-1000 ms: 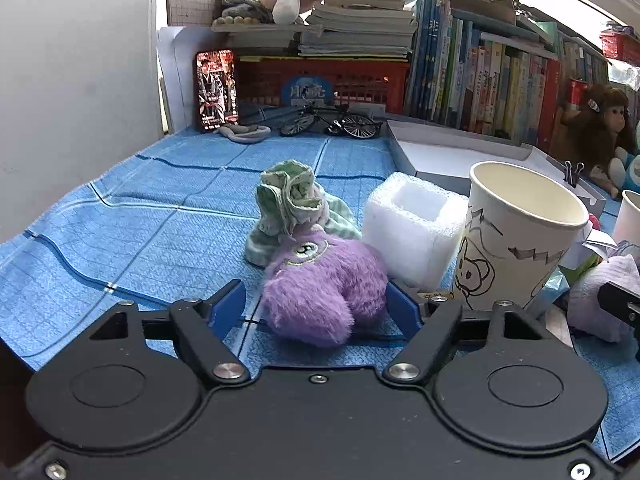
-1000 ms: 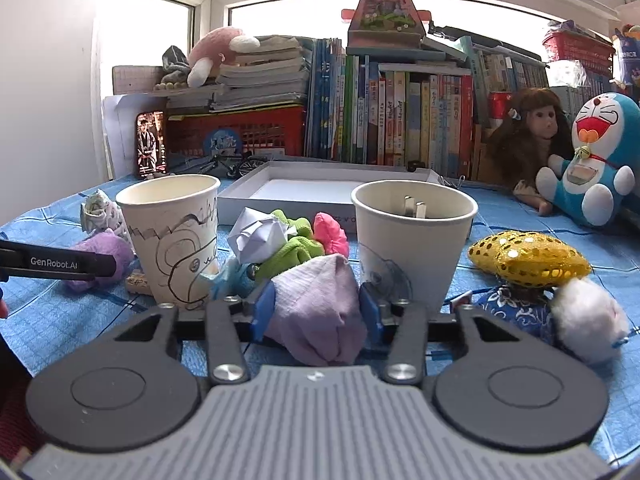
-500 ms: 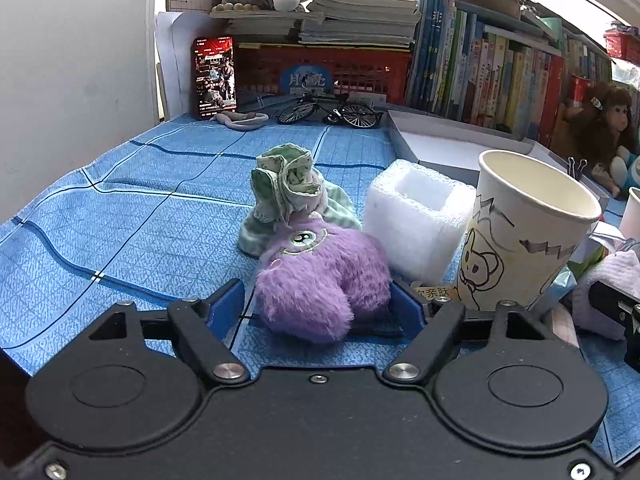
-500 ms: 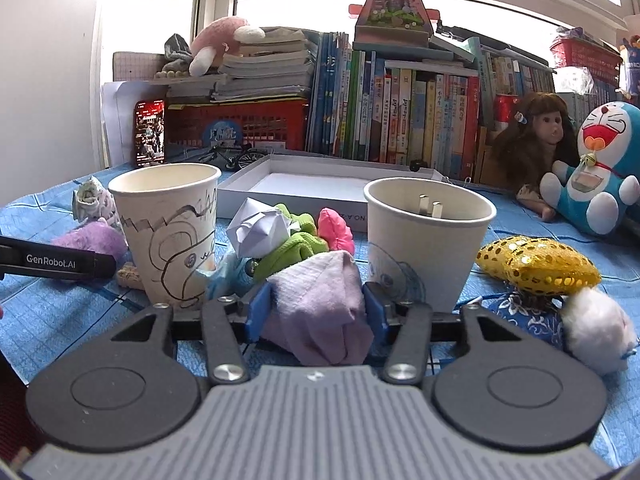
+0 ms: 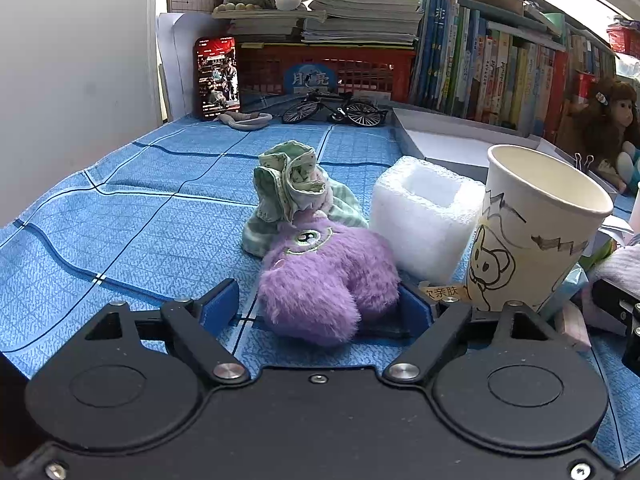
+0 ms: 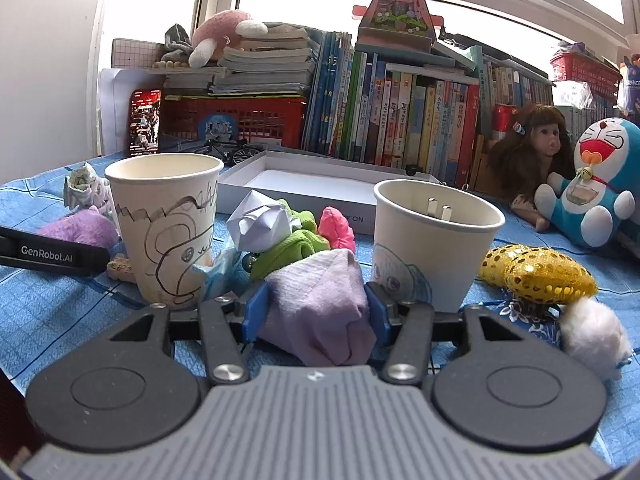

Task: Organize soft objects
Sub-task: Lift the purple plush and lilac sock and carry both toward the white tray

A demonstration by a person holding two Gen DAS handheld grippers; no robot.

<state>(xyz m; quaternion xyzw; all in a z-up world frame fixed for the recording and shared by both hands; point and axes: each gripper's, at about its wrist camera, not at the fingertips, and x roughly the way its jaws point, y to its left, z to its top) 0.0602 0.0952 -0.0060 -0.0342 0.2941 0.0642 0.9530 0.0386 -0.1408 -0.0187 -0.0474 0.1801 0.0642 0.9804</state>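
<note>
My left gripper (image 5: 320, 304) has its jaws opening around the purple plush toy (image 5: 326, 280), which lies on the blue checked cloth (image 5: 132, 216). A clear gap shows at the left pad; the right pad is half hidden behind the fur, so I cannot tell whether it touches. A green baby garment (image 5: 292, 192) sits just behind the toy, its lower part covered by it. My right gripper (image 6: 314, 312) is also opening, with the lilac folded cloth (image 6: 320, 308) between its blue pads; contact there is hard to judge. The drawn-on paper cup (image 6: 168, 224) hides part of the green and pink pile (image 6: 304, 236).
</note>
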